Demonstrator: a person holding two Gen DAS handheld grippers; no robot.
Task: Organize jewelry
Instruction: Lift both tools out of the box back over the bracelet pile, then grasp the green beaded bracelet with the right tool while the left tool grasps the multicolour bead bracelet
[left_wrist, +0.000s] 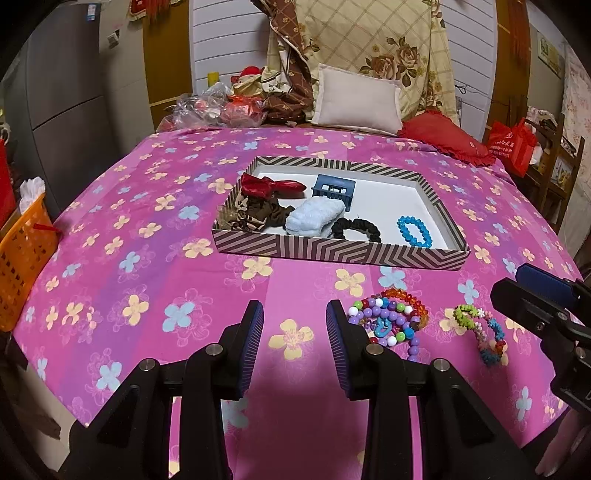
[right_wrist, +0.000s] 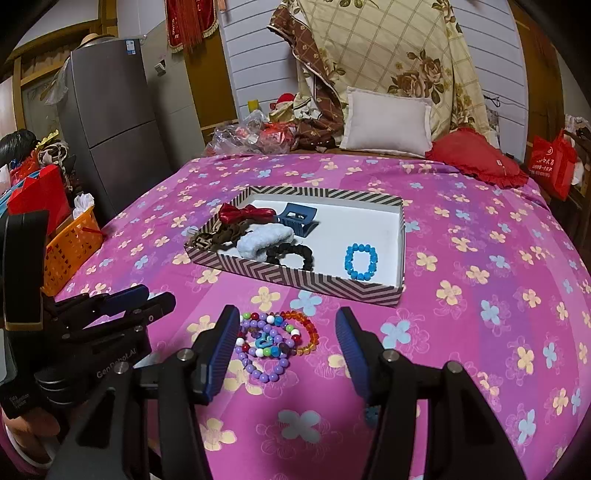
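A striped shallow box (left_wrist: 332, 253) (right_wrist: 295, 275) lies on the pink flowered bedspread. It holds a blue bead bracelet (left_wrist: 414, 231) (right_wrist: 361, 262), a black scrunchie (left_wrist: 356, 228) (right_wrist: 291, 254), a light blue scrunchie (left_wrist: 316, 218), a blue claw clip (left_wrist: 333, 189) (right_wrist: 297, 218), a red bow (left_wrist: 271, 185) and brown scrunchies. A pile of bead bracelets (left_wrist: 389, 319) (right_wrist: 275, 341) lies in front of the box. A multicolour bracelet (left_wrist: 482, 334) lies to its right. My left gripper (left_wrist: 295, 332) is open and empty, left of the pile. My right gripper (right_wrist: 286, 345) is open around the pile, above it.
An orange basket (left_wrist: 22, 269) (right_wrist: 70, 251) stands at the bed's left edge. Pillows (left_wrist: 356, 98), a red cushion (left_wrist: 448, 136) and plastic bags (left_wrist: 210, 107) sit at the headboard. A grey fridge (right_wrist: 110, 110) stands on the left.
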